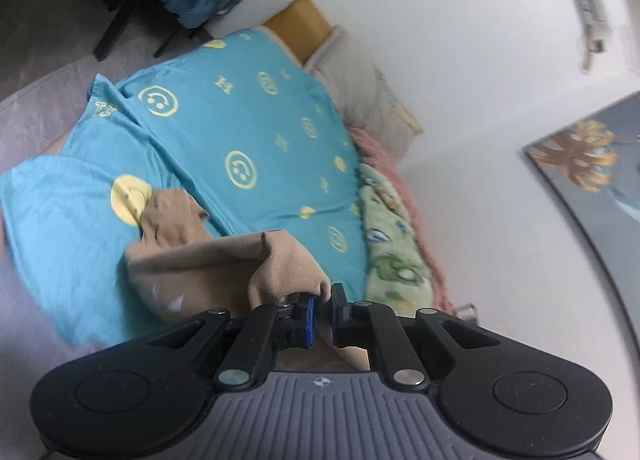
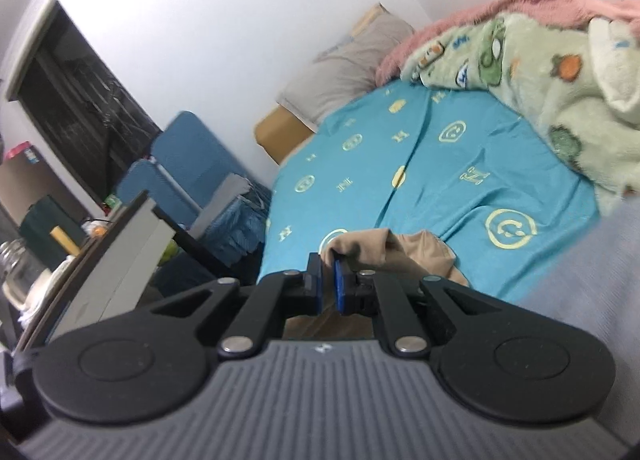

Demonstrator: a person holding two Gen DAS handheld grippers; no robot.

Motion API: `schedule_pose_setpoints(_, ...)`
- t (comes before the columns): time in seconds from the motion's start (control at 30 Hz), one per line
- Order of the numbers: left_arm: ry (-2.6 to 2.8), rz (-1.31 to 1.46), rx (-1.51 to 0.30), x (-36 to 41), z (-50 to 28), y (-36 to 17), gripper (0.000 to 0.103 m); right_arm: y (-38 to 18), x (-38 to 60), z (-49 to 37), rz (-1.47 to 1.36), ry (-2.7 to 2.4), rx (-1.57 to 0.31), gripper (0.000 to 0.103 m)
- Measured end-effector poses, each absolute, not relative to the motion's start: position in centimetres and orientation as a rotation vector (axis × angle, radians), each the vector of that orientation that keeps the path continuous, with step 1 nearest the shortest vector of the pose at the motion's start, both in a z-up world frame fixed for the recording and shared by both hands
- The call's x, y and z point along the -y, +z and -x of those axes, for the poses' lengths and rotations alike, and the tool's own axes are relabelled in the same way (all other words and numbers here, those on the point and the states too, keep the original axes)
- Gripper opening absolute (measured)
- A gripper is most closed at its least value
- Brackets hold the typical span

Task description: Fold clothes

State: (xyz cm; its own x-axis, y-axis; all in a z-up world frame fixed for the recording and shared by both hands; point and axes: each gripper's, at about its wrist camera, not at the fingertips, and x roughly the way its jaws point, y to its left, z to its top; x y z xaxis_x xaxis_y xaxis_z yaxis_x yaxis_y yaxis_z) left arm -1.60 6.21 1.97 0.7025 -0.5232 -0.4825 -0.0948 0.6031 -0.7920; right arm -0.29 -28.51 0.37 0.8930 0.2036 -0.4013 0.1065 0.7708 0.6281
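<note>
Tan ribbed-knit garment [image 1: 208, 260] lies bunched on the turquoise bedsheet w/ yellow smiley prints [image 1: 248, 124], near the front edge of the bed. One part of it is lifted off the sheet, the rest trails down and rests on the sheet.

Left side first. Left gripper [image 1: 321, 300] has its blue pads almost together and pinches a thick fold of the tan cloth; the cloth rises from the sheet up into the jaws. So it is closed on the garment, not empty.

Right side. Right gripper [image 2: 326, 274] is also nearly closed, and a thin edge of the same tan cloth comes up to the tips of its blue pads. It seems to hold this edge, but the bite looks small, approx. only the hem.

Step in hand, as I judge: lifting the garment by two points to spread it before folding. To do it well, both hands should rise at equal height and move apart, so the cloth hangs flat and not twisted. The right grip should be checked; a shallow pinch can slip when the weight comes on it. Better keep the cloth low over the sheet, away from the green fleece blanket w/ cartoon prints [image 2: 560, 92].

Direction: the garment is too crumpled to tell collar from hem. Its long axis seems to run between the two grippers, i.e. roughly along the bed's front edge.
</note>
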Motion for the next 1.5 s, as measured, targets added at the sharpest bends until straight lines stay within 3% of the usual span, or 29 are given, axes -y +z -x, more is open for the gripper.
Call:
schedule_pose_setpoints(0.37, -0.082, 0.816, -1.027, -5.9, -14.0, -8.6, 0.012, -9.0, 27.4, -17.1, -0.66, -0.02, -0.814, 0.011)
schedule_pose_setpoints(0.77, -0.117, 0.743, -0.993, -5.5, -18.4, -11.2, 0.012, -11.9, 26.4, -22.3, -0.59, -0.004, -0.842, 0.012)
schedule_pose_setpoints(0.83, -0.137, 0.71, -0.985, -5.0, -18.2, -10.8, 0.017, -12.0, 26.4, -22.6, -0.59, -0.005, -0.851, 0.012)
schedule_pose_setpoints(0.87, -0.151, 0.691, -0.98, -4.7, -18.2, -10.5, 0.029, -11.8, 26.3, -22.5, -0.592, -0.001, -0.852, 0.013)
schedule_pose_setpoints(0.9, -0.172, 0.666, -0.966, -4.5, -17.9, -10.1, 0.044, -11.6, 26.3, -22.4, -0.593, 0.005, -0.852, 0.018)
schedule_pose_setpoints(0.97, -0.216, 0.597, -0.941, -3.8, -17.0, -8.9, 0.058, -10.7, 25.9, -21.9, -0.583, 0.06, -0.824, 0.057)
schedule_pose_setpoints(1.0, -0.235, 0.541, -0.93, -3.3, -16.5, -8.2, 0.063, -10.3, 25.7, -21.3, -0.583, 0.091, -0.798, 0.089)
schedule_pose_setpoints(1.03, -0.249, 0.48, -0.915, -2.7, -15.9, -7.6, 0.066, -9.9, 25.6, -20.6, -0.588, 0.107, -0.774, 0.093)
schedule_pose_setpoints(1.1, -0.274, 0.38, -0.876, -1.7, -14.6, -6.8, 0.077, -9.3, 25.3, -19.2, -0.567, 0.124, -0.741, 0.091)
schedule_pose_setpoints(1.23, -0.266, 0.252, -0.859, -0.1, -13.5, -7.0, 0.077, -9.2, 25.0, -17.8, -0.482, 0.127, -0.727, 0.09)
schedule_pose_setpoints(1.3, -0.238, 0.195, -0.859, 0.4, -13.8, -7.7, 0.077, -10.0, 25.2, -18.6, -0.484, 0.127, -0.765, 0.065)
schedule_pose_setpoints(1.37, -0.216, 0.159, -0.87, 0.8, -14.1, -8.6, 0.077, -10.9, 25.5, -19.5, -0.485, 0.125, -0.801, 0.064)
schedule_pose_setpoints(1.4, -0.209, 0.151, -0.88, 0.9, -14.3, -9.0, 0.077, -11.4, 25.4, -19.8, -0.474, 0.107, -0.811, 0.054)
schedule_pose_setpoints(1.5, -0.192, 0.122, -0.884, 1.4, -14.7, -9.8, 0.077, -12.6, 24.7, -21.0, -0.402, 0.079, -0.854, 0.044)
